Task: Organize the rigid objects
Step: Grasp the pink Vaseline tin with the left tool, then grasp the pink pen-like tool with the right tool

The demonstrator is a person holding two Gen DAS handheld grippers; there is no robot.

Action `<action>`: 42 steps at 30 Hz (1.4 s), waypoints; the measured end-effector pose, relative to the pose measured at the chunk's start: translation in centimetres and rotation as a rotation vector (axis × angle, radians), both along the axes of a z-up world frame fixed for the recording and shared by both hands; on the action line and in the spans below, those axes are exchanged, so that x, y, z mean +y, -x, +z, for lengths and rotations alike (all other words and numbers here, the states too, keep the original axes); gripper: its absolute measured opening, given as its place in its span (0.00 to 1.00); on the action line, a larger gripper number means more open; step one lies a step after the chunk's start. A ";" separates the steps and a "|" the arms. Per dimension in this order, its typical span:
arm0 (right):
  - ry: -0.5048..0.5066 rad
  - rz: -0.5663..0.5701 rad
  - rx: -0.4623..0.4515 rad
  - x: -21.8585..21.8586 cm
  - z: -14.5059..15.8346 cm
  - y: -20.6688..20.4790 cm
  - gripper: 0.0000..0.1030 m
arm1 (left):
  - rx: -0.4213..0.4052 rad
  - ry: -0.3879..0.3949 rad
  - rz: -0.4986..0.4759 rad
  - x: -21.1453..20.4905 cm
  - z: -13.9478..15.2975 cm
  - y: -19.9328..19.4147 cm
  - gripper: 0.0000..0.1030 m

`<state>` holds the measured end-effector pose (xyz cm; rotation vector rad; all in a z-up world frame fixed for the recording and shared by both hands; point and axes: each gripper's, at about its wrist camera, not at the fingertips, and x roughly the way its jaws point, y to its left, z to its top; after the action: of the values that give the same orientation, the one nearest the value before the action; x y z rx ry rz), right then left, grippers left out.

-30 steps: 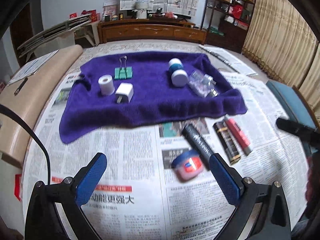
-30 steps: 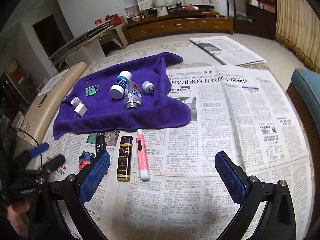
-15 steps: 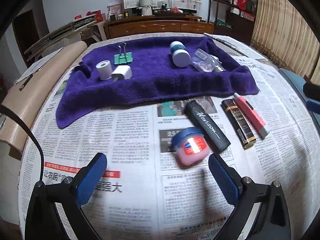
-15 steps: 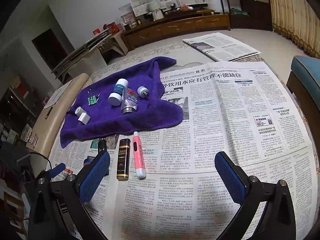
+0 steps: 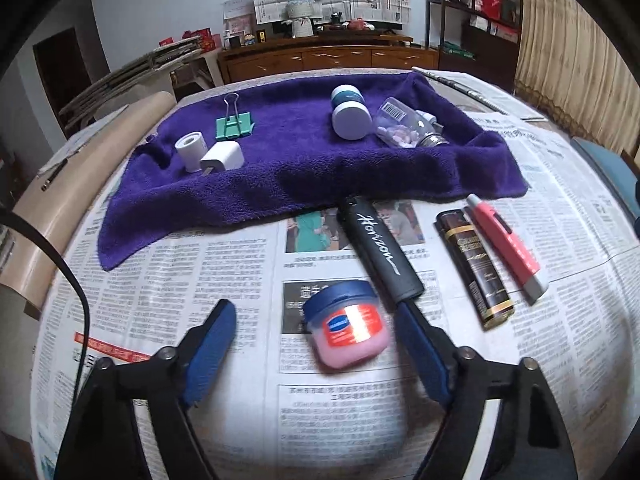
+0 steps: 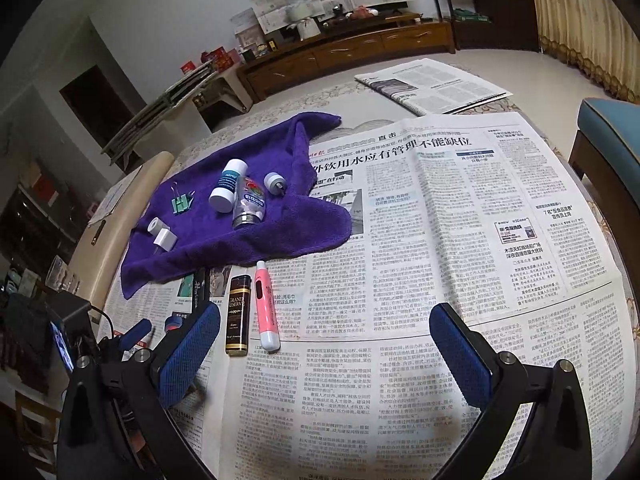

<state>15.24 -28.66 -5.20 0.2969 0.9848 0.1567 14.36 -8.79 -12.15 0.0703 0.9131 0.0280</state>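
A small pink jar with a blue lid (image 5: 346,324) stands on the newspaper between the jaws of my left gripper (image 5: 314,312). Those jaws are closing, and a gap shows on both sides of the jar. Just beyond lie a black tube (image 5: 380,256), a dark brown bottle (image 5: 474,268) and a pink pen-shaped item (image 5: 506,248). The purple towel (image 5: 300,168) behind holds a green binder clip (image 5: 234,126), a white roll (image 5: 191,150), a white charger (image 5: 222,158), a white-capped bottle (image 5: 350,114) and a clear pill bottle (image 5: 404,130). My right gripper (image 6: 325,314) hangs open over bare newspaper.
Newspaper sheets (image 6: 460,220) cover the table. A beige board (image 5: 60,200) runs along the left edge. A blue-cushioned chair (image 6: 612,136) stands at the right. A wooden cabinet (image 5: 328,58) and shelves line the far wall.
My left gripper has come forward and down to the pink jar, and its jaws have narrowed around it. The right gripper has shifted a little sideways and stays open.
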 end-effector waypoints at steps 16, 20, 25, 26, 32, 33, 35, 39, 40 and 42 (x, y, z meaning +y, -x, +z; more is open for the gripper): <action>0.117 0.080 0.057 3.1 -2.4 -0.6 1.00 | -0.023 0.081 -0.006 1.9 0.8 1.6 0.37; 0.220 0.106 0.051 5.0 -3.1 -1.3 1.00 | -0.031 0.109 -0.001 3.1 1.7 1.9 0.37; 0.269 0.154 0.057 7.0 -4.2 -2.7 0.96 | -0.043 0.131 -0.013 4.4 2.5 2.5 0.37; 0.278 0.163 0.055 7.5 -4.4 -2.9 0.95 | -0.045 0.137 -0.016 4.5 2.5 2.5 0.37; 0.336 0.153 0.080 8.6 -5.2 -3.8 0.80 | -0.044 0.160 -0.022 5.5 2.5 2.9 0.37; 0.344 0.156 0.078 8.7 -5.2 -3.9 0.80 | -0.046 0.161 -0.021 5.5 2.4 2.9 0.37; 0.368 0.165 0.083 9.0 -5.6 -4.0 0.76 | -0.042 0.161 -0.024 5.7 2.2 3.0 0.37; 0.375 0.173 0.080 9.6 -6.1 -4.3 0.72 | -0.037 0.174 -0.020 6.2 1.8 2.9 0.37; 0.377 0.179 0.072 9.7 -6.1 -4.3 0.72 | -0.037 0.177 -0.019 6.3 1.7 2.9 0.37; 0.375 0.186 0.057 10.1 -6.2 -4.5 0.71 | -0.034 0.186 -0.017 6.6 1.6 2.9 0.37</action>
<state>19.77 -18.54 -11.40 -0.1350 1.0763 0.1296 11.50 -2.17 -10.55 -0.0945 0.8777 -0.0715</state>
